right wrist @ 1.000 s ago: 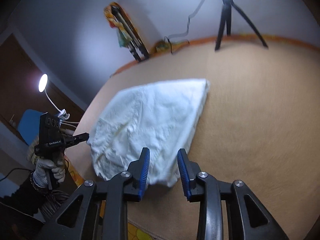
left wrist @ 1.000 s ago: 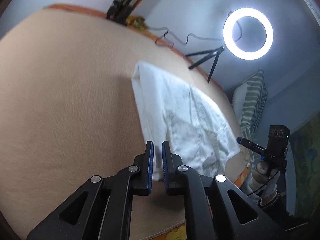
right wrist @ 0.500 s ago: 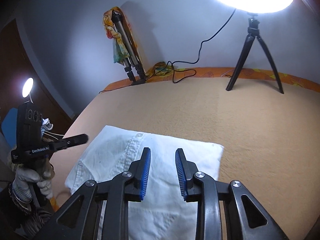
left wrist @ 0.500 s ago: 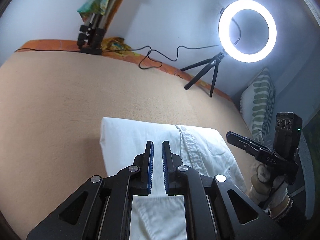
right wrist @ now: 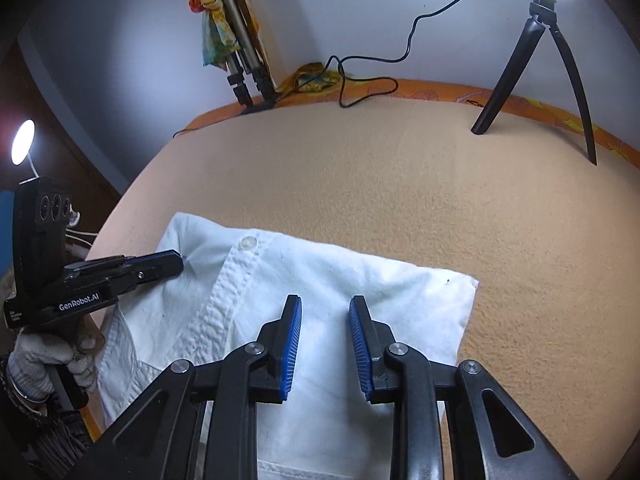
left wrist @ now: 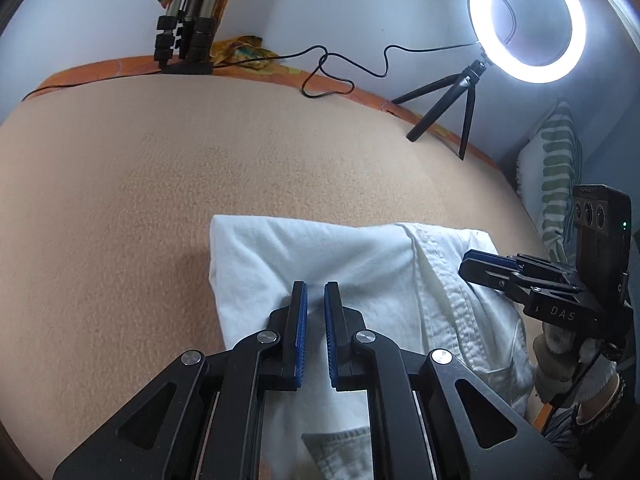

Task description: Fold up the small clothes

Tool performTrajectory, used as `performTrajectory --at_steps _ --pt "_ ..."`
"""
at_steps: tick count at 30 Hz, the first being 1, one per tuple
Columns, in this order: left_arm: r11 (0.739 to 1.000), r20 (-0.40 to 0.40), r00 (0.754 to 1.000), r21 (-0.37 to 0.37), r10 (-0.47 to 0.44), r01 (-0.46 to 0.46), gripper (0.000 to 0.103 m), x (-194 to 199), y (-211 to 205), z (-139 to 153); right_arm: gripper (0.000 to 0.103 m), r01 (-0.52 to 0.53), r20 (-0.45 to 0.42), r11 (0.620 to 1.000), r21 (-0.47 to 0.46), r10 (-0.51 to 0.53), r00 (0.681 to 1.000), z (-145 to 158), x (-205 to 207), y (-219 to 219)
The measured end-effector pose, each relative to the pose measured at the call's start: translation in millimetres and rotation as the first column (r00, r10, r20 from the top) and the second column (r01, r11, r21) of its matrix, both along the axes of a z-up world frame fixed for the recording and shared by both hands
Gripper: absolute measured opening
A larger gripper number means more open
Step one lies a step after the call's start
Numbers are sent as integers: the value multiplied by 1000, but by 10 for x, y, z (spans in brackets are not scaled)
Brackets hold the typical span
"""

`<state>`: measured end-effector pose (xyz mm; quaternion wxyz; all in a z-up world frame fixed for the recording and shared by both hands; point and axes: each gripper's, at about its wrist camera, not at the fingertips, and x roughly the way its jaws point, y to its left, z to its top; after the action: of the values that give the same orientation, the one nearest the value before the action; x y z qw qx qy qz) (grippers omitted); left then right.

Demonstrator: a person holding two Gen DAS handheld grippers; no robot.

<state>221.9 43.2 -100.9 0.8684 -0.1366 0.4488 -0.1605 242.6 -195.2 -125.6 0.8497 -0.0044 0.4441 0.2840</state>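
A white buttoned shirt (left wrist: 360, 256) lies folded into a rough rectangle on the tan blanket (left wrist: 160, 184); it also shows in the right wrist view (right wrist: 360, 280). My left gripper (left wrist: 316, 292) hovers over the shirt's left part, jaws a narrow gap apart, holding nothing. My right gripper (right wrist: 322, 312) hovers over the shirt's right part, jaws open and empty. Each gripper appears in the other's view: the right one (left wrist: 472, 264) at the shirt's right edge, the left one (right wrist: 176, 264) at its left edge by the button placket.
A lit ring light on a black tripod (left wrist: 524, 24) stands at the blanket's far edge, with a black cable (left wrist: 340, 68) along the orange border. A folded tripod with a colourful cloth (left wrist: 184, 40) stands far left. A striped pillow (left wrist: 556, 176) lies at right.
Both grippers have swung from the shirt's near edge to above its middle and moved closer to it. The shirt now lies as a neater rectangle than a second ago.
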Motion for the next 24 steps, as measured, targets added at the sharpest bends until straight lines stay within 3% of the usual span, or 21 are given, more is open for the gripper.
performTrajectory --at_steps 11,14,16,19,21,24 --pt "998 0 998 4 66 -66 7 -328 338 68 28 62 -52 998 20 -60 997 80 -191 -546" --pt "994 -3 995 -23 104 -104 7 -454 489 97 31 108 -70 993 39 -105 992 76 -237 -769" --pt "989 -3 992 -82 123 -123 7 -534 591 127 33 127 -96 987 95 -118 988 69 -270 -922" --pt "971 -4 988 -181 156 -155 29 -649 751 191 36 137 -133 976 167 -116 984 32 -311 -1059" --pt "943 -34 985 -283 171 -174 52 -697 860 174 36 143 -175 964 223 -105 979 -32 -331 -1135" --pt "886 -103 980 -419 171 -198 54 -718 967 45 43 148 -222 946 287 -85 971 -129 -349 -1185"
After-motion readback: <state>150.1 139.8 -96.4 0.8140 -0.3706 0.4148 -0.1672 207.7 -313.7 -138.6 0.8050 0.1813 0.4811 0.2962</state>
